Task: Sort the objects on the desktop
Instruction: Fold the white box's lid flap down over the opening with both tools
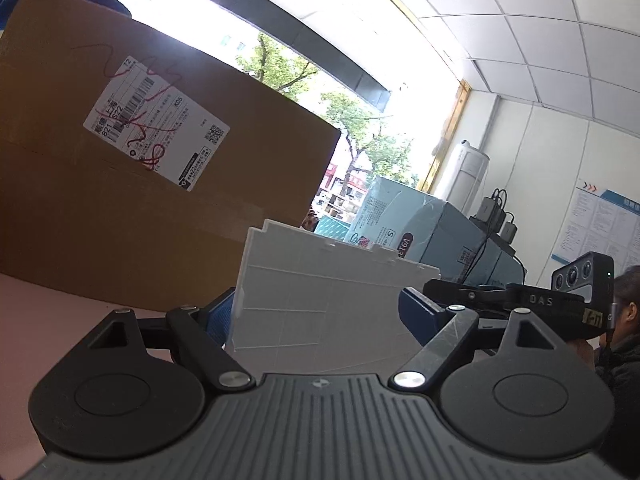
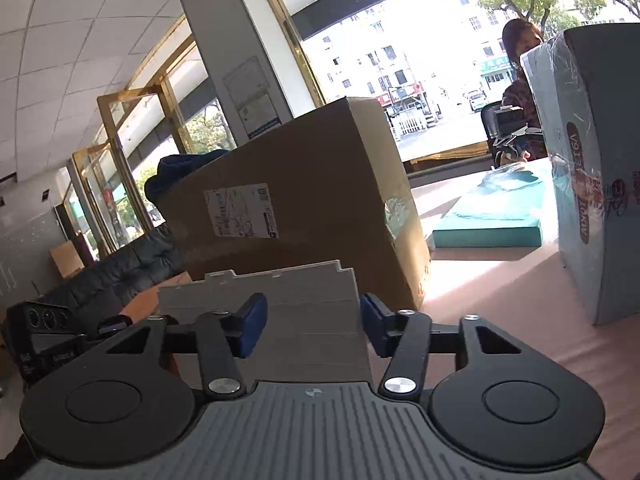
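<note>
A white ribbed plastic box (image 1: 320, 280) stands upright on the pink table (image 1: 40, 320), filling the gap between my left gripper's (image 1: 316, 312) blue pads. Both pads sit against its side edges, so that gripper is shut on it. The same white box (image 2: 280, 288) shows in the right wrist view. My right gripper (image 2: 312, 320) is held narrower there. Its left pad (image 2: 252, 324) overlaps the box face and its right pad sits at the box's right edge. Whether it grips the box is unclear. The right gripper's black body (image 1: 560, 300) is just right of the box.
A large cardboard box (image 1: 120, 200) with a shipping label stands close behind the white box, at the left. A light blue wrapped carton (image 2: 592, 200) stands at the right, with a flat teal package (image 2: 492, 216) beyond it. A person (image 2: 516, 96) sits past the table's far end.
</note>
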`<state>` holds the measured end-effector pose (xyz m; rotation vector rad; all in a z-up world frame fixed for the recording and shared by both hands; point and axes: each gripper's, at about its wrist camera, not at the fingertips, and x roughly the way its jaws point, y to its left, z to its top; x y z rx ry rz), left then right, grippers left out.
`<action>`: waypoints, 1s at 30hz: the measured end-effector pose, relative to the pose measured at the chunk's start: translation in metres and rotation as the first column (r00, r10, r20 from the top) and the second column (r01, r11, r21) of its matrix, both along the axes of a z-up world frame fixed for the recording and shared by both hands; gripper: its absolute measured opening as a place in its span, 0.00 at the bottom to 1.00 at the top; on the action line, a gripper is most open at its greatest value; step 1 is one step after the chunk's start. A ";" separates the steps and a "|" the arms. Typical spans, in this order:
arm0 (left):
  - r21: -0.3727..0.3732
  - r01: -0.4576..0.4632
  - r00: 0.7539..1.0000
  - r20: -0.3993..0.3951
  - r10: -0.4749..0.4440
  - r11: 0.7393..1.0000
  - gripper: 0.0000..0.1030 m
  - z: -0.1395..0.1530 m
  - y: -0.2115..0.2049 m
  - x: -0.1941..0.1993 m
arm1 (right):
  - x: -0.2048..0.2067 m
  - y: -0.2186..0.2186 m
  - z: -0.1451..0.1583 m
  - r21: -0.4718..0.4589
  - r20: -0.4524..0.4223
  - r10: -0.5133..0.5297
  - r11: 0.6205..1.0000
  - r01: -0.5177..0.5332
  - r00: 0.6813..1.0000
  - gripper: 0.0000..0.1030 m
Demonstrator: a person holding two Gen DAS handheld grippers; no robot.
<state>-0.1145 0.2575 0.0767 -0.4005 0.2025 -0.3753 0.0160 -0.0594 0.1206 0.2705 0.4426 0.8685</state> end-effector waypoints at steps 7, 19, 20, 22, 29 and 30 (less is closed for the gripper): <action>0.137 0.054 0.998 0.029 -0.058 0.989 0.80 0.001 -0.018 -0.023 | -0.035 -0.030 -0.006 -0.002 0.086 0.101 0.995 -0.102 0.991 0.32; 0.260 0.015 1.000 -0.014 -0.012 0.965 0.83 -0.006 -0.033 -0.067 | -0.083 -0.041 -0.021 -0.170 0.139 0.179 0.973 -0.155 0.974 0.41; 0.297 -0.017 1.000 -0.013 0.022 0.955 0.83 -0.007 -0.038 -0.073 | -0.087 -0.044 -0.026 -0.172 0.114 0.185 0.971 -0.164 0.976 0.41; 0.321 -0.035 0.998 -0.036 0.049 0.946 0.83 -0.009 -0.043 -0.081 | -0.095 -0.051 -0.032 -0.165 0.093 0.174 0.974 -0.157 0.980 0.42; 0.200 -0.179 0.971 0.194 0.140 0.963 0.85 0.023 -0.053 -0.152 | -0.123 -0.081 -0.025 -0.012 0.120 0.056 0.998 -0.055 0.991 0.63; 0.192 -0.195 0.964 0.219 0.152 0.962 0.85 0.033 -0.060 -0.156 | -0.126 -0.080 -0.021 0.016 0.136 0.045 0.999 -0.048 0.990 0.60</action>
